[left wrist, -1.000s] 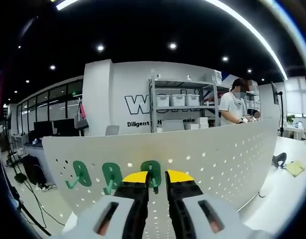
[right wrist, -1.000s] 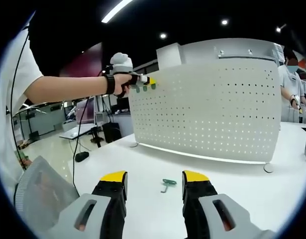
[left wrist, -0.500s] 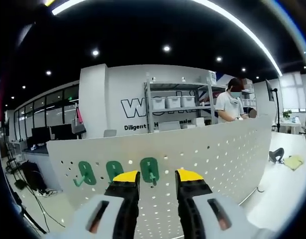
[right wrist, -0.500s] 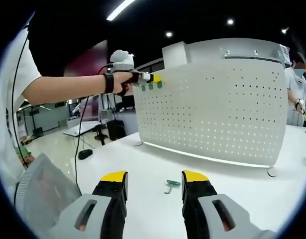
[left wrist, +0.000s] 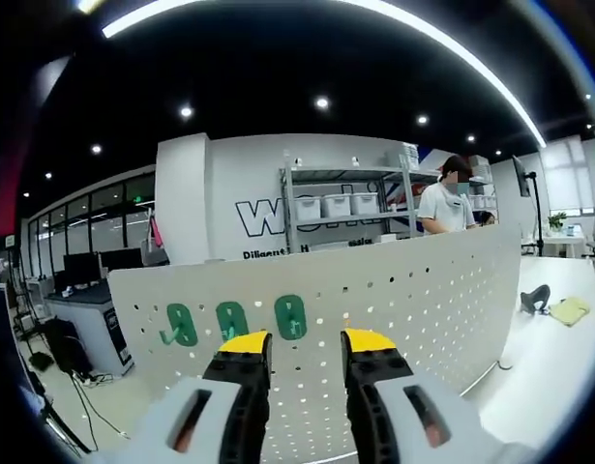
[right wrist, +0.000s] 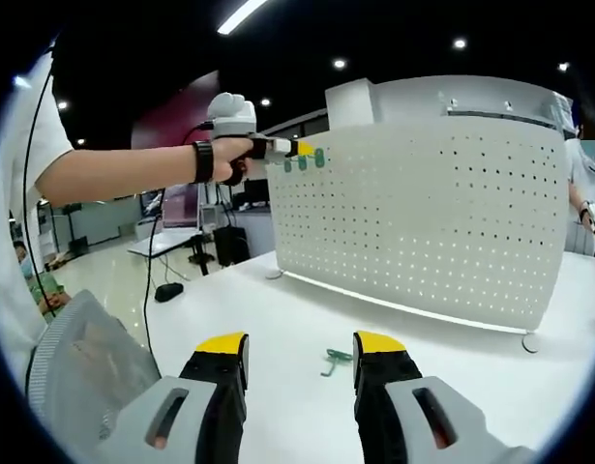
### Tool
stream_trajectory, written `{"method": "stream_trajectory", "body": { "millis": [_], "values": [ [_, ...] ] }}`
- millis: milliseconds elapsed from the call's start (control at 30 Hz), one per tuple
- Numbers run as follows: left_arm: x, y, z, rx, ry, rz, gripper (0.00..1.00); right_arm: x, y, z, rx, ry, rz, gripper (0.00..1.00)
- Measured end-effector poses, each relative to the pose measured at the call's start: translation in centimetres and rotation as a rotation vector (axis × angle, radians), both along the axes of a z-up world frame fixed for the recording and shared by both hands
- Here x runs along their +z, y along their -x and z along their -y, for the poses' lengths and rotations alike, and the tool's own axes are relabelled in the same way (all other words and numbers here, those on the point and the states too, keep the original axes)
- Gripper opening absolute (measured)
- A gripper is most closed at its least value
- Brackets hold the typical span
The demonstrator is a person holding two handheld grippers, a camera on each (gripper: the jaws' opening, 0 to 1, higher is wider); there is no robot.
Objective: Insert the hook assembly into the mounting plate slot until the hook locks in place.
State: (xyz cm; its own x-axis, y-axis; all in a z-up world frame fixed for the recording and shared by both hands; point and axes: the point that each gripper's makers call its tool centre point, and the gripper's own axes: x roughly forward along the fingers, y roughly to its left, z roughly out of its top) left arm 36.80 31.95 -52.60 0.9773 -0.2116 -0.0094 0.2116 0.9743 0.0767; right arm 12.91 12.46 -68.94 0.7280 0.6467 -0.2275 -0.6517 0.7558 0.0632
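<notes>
Right gripper view: the right gripper (right wrist: pixel 302 353) rises from the bottom with its yellow-tipped black jaws spread apart and holding nothing, hovering over the white tabletop (right wrist: pixel 452 358). Between and just beyond the jaw tips, a small green plastic hook (right wrist: pixel 331 360) lies loose on the table, apart from both jaws. Farther off stands the curved white perforated mounting plate (right wrist: pixel 423 222). At its upper left corner the left gripper (right wrist: pixel 295 149), held in a person's hand (right wrist: pixel 229 155), sits beside green hooks fixed in the plate. Left gripper view: the left gripper's (left wrist: pixel 307 340) yellow-tipped jaws stand parted with nothing between them, close before the same plate (left wrist: pixel 423 300). Three green hooks (left wrist: pixel 232 320) hang in a row in its holes, just above the jaw tips and touching neither. Beyond the plate, metal shelving (left wrist: pixel 345 208) with white bins stands against a wall, a person (left wrist: pixel 444 205) beside it.
</notes>
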Motion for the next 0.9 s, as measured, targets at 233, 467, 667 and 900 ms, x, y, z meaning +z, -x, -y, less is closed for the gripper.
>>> {"method": "stream_trajectory", "body": {
  "millis": [233, 467, 667, 900],
  "values": [
    [-1.4, 1.4, 0.1, -0.026, 0.032, -0.021, 0.31, 0.3, -0.4, 0.2, 0.008, 0.013, 0.009, 0.44],
    [-1.6, 2.6, 0.1, -0.054, 0.047, -0.025, 0.35, 0.4, -0.9, 0.7, 0.010, 0.023, 0.016, 0.44],
    [-1.8, 3.5, 0.9, -0.085, 0.085, -0.022, 0.35, 0.4, -1.7, 0.4, 0.026, 0.025, 0.020, 0.44],
    [-2.8, 5.0, 2.3, -0.146, 0.074, -0.045, 0.40, 0.0, -1.8, 0.3, 0.050, 0.035, 0.015, 0.43]
  ]
}}
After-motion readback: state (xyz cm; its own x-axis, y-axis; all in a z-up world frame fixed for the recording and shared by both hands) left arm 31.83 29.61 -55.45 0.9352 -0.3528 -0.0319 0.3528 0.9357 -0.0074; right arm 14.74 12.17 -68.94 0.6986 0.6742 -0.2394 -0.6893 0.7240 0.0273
